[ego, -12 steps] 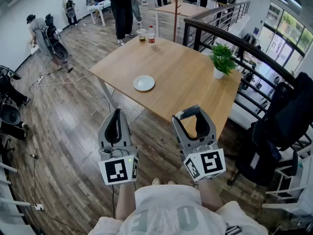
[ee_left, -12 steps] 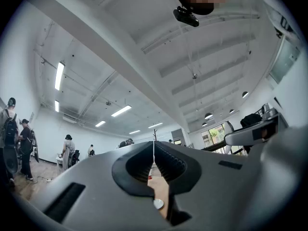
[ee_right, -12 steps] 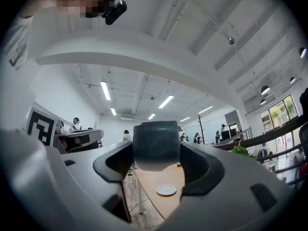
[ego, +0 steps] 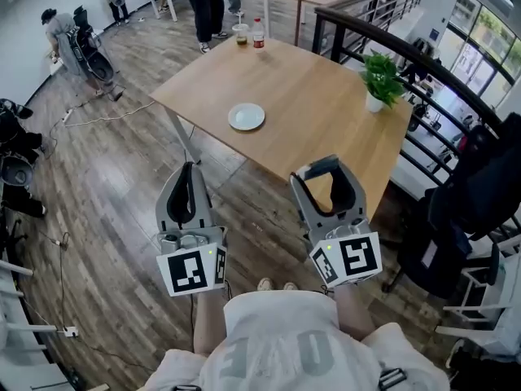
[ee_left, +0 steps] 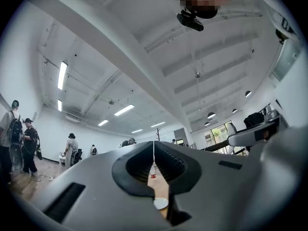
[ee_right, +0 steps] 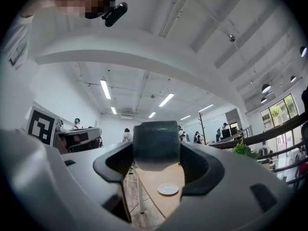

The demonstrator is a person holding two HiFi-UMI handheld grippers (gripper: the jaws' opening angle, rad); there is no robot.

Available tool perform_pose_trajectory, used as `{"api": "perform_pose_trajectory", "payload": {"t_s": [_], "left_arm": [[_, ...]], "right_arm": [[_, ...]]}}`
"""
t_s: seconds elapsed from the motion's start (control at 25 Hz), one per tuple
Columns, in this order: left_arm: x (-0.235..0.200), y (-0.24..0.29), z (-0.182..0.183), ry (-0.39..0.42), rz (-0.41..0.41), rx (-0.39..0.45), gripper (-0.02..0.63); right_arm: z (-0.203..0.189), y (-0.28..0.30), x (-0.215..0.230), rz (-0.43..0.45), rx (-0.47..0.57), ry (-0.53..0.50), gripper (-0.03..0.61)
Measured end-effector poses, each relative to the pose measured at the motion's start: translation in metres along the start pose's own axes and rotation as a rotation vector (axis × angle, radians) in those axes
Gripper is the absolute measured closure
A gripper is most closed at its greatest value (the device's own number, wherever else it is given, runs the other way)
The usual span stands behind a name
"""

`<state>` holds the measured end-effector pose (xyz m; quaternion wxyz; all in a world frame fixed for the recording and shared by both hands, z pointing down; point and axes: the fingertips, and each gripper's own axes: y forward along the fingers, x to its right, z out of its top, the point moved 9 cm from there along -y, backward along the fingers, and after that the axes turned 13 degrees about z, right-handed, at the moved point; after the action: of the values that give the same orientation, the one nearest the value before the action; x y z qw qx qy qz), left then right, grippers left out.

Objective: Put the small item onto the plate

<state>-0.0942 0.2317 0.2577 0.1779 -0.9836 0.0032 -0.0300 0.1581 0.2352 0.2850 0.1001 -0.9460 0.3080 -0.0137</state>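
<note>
My right gripper (ego: 324, 172) is shut on a small dark grey cylindrical item (ego: 319, 167), held across its fingertips in the air just short of the table's near edge. The right gripper view has the dark item (ee_right: 155, 145) filling the gap between the jaws. A white round plate (ego: 246, 116) lies empty on the wooden table (ego: 317, 96), towards its left side; it also shows below the item as the plate (ee_right: 168, 189). My left gripper (ego: 186, 169) is shut and empty, over the floor left of the table. The plate (ee_left: 160, 203) peeks through below its closed tips.
A potted plant (ego: 381, 78) stands at the table's right edge. A cup (ego: 241, 34) and a red-capped bottle (ego: 258, 33) stand at its far corner. A black railing (ego: 366, 23) runs behind, dark chairs (ego: 476, 186) sit right. People stand at the back left (ego: 61, 31).
The table and plate sit a little higher and closer in the head view. Both grippers have come slightly up and forward. The right gripper still holds the dark item.
</note>
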Motion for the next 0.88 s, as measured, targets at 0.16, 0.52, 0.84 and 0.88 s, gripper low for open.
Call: {"api": "perform_pose_trajectory", "payload": {"t_s": [0.16,0.52,0.84,0.88], "left_arm": [[-0.01,0.008,-0.005,-0.005,-0.004,0.002,0.604],[-0.036,0.023,-0.025,-0.016,-0.032,-0.02,0.604],[-0.049,0.044,-0.052,-0.024,-0.015,-0.061,0.604],[-0.051,0.048,-0.055,-0.024,-0.013,-0.062,0.604]], "right_arm": [[-0.001,0.01,-0.003,0.0,0.025,0.014,0.275],[-0.007,0.034,-0.013,-0.023,0.019,-0.021,0.275],[-0.019,0.056,-0.002,-0.034,-0.004,-0.045,0.275],[-0.02,0.062,0.0,-0.03,-0.002,-0.048,0.275]]}}
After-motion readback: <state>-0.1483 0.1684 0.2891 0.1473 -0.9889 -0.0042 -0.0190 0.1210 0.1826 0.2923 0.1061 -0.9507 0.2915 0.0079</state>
